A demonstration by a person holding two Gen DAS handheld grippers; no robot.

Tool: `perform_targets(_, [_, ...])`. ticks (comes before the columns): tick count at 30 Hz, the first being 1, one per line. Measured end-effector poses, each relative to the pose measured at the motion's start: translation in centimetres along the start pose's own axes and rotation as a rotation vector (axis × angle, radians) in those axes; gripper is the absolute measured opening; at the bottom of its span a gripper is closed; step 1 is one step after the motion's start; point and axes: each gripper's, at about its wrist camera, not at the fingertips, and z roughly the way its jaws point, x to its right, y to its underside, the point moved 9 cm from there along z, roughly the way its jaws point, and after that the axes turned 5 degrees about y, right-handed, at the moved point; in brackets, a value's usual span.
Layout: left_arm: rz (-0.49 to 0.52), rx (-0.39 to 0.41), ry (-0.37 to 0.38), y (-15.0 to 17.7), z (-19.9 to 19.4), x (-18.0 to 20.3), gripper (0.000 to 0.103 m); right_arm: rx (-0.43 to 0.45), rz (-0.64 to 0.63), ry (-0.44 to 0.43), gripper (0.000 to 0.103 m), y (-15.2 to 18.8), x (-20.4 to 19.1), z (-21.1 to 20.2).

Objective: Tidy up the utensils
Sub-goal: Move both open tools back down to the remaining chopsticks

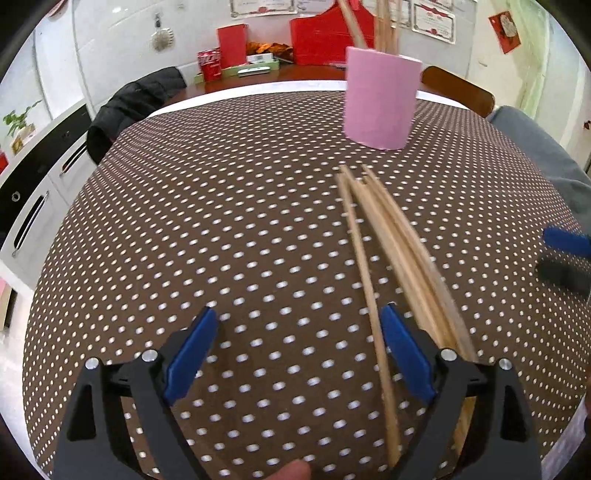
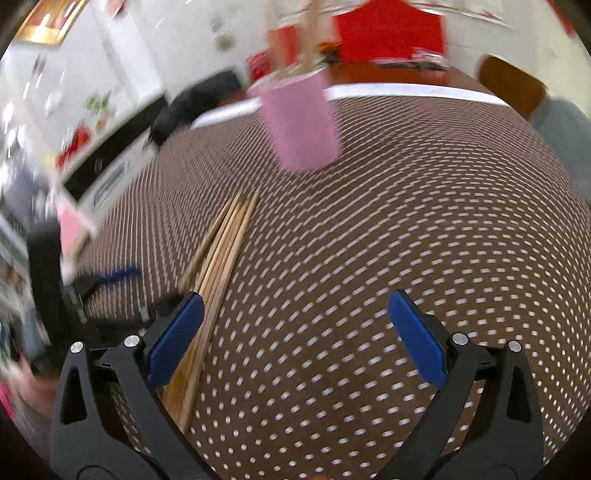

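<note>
The surface (image 1: pixel 221 229), covered w/ a brown white-dotted cloth, is seen filling most of both views. A dark jacket (image 1: pixel 136 103) is draped over a chair at approx. 10 o'clock in the left wrist view, beyond the surface's edge. A pink cup (image 1: pixel 380 103) is stood upright on the surface at approx. 1 o'clock in that view, w/ several wooden chopsticks (image 1: pixel 354 26) held inside it, tips pointing up.

The left hand-held gripper (image 1: pixel 299 350) is held w/ jaws spread wide, nothing pressed between the blue pads. A bundle of loose chopsticks (image 1: pixel 391 254) is laid flat on the cloth, running from approx. 12 o'clock toward 5 o'clock; one stick is passed just inside the right-hand pad, the rest lie outside it. Contact w/ the pad cannot be told.

The right hand-held gripper (image 2: pixel 295 336) is likewise spread wide and empty over bare cloth. In the right wrist view, heavily blurred, the same bundle is seen at approx. 9 o'clock, passing under the left-hand pad (image 2: pixel 177 339). The pink cup is at 12 o'clock there.
</note>
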Motion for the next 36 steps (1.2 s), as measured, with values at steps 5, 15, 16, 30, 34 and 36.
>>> perform_targets(5, [-0.038, 0.016, 0.016, 0.2, -0.5, -1.4, 0.089, -0.055, -0.185, 0.072, 0.098, 2.2, -3.5, 2.4])
perform_targets(15, [-0.041, 0.02, 0.013, 0.3, -0.8, -1.3, 0.089, -0.077, -0.209, 0.127, 0.098, 1.7, -3.6, 3.7])
perform_targets(16, [-0.04, 0.019, 0.011, 0.3, -0.8, -1.3, 0.089, -0.079, -0.211, 0.126, 0.098, 1.5, -3.7, 3.8])
perform_targets(30, [-0.041, 0.016, 0.007, 0.4, -0.7, -1.5, 0.089, -0.09, -0.207, 0.181, 0.098, 0.3, -3.2, 5.5])
perform_targets(34, [-0.005, -0.025, 0.001, -0.4, 0.0, -1.0, 0.089, -0.1, -0.192, 0.177, 0.097, 0.3, -2.2, 5.4])
perform_targets(36, [0.024, -0.043, -0.009, -1.2, 0.4, -0.9, 0.089, -0.116, -0.174, 0.165, 0.097, 0.3, -1.4, 5.4])
